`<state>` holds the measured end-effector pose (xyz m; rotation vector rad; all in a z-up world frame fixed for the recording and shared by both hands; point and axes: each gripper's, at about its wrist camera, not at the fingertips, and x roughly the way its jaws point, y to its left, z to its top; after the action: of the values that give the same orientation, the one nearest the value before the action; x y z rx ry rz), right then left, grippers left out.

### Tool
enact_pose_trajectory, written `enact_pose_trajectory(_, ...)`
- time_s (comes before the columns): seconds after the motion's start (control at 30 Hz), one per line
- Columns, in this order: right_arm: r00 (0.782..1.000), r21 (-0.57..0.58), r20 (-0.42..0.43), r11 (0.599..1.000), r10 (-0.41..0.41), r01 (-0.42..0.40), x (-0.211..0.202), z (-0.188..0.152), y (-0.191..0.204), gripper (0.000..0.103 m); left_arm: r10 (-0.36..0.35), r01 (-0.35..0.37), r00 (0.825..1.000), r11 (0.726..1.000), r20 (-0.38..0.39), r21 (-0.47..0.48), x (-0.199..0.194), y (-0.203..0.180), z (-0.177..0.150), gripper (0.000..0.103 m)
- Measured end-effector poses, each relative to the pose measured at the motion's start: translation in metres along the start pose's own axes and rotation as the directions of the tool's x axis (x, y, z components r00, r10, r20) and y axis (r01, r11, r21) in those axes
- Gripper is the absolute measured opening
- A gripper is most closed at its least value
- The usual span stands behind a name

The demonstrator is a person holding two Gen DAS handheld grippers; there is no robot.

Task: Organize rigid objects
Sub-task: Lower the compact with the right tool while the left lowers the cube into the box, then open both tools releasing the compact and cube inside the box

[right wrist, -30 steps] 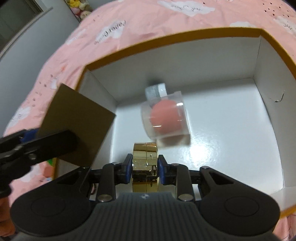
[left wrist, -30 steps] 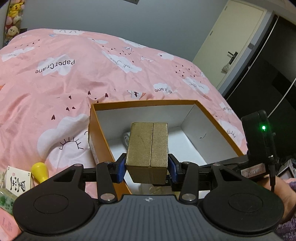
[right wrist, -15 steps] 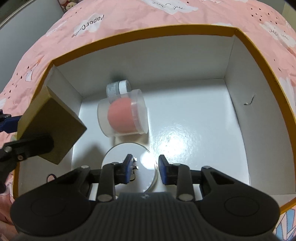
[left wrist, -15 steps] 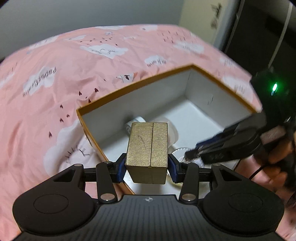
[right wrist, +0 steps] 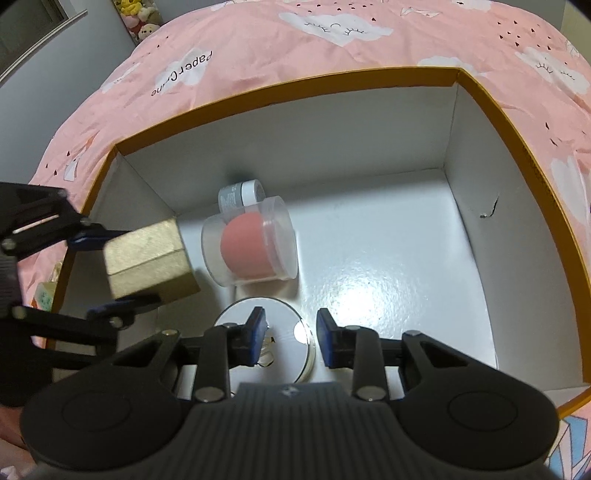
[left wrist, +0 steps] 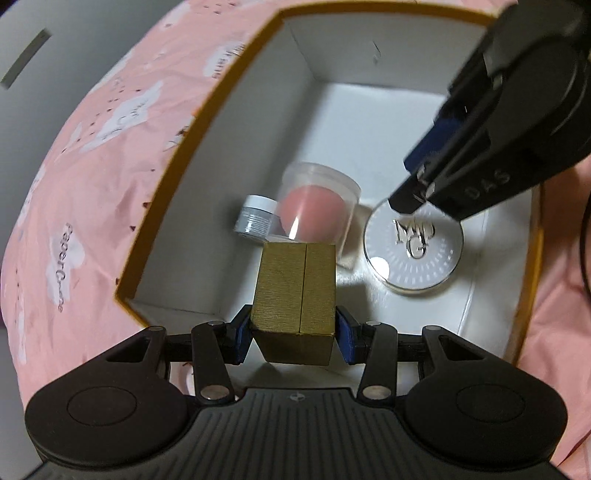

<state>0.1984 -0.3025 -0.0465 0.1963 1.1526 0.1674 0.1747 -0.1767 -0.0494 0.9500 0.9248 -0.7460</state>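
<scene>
My left gripper [left wrist: 293, 338] is shut on a small gold box [left wrist: 295, 291] and holds it in the air, just inside the near left corner of an orange-rimmed carton [right wrist: 295, 88] with a white inside. On the carton floor lie a clear tub with a pink sponge [right wrist: 251, 247], a little grey jar with a white cap [right wrist: 240, 197] and a round silver compact [left wrist: 413, 251]. My right gripper [right wrist: 291, 328] hovers open just above the compact [right wrist: 280, 332], with nothing between its blue pads. From the right wrist view the gold box [right wrist: 147, 258] hangs at the left.
The carton sits on a pink quilt with white clouds [right wrist: 332, 29]. Plush toys [right wrist: 140, 22] stand by the grey wall at the far left. A pale packet [right wrist: 46, 295] peeks out beside the carton's left wall. The right half of the carton floor [right wrist: 406, 277] is bare.
The right gripper let go of the compact, which now lies flat on the carton floor. The left gripper rolled and came down over the carton with the gold box.
</scene>
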Motion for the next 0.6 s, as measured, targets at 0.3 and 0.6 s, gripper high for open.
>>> enact_pose_trajectory(0.3,1.000,0.014,-0.008,1.000,0.017,-0.017,0.002,0.000,-0.003,0.031,0.032,-0.031,0.999,0.984,-0.005,0.177,0.012,-0.017,-0.006,0.054)
enact_pose_trajectory(0.6,0.999,0.027,-0.025,0.999,0.030,-0.029,0.005,0.001,-0.003,0.031,-0.103,0.101,0.995,0.992,0.015,0.080,-0.003,0.001,-0.008,0.065)
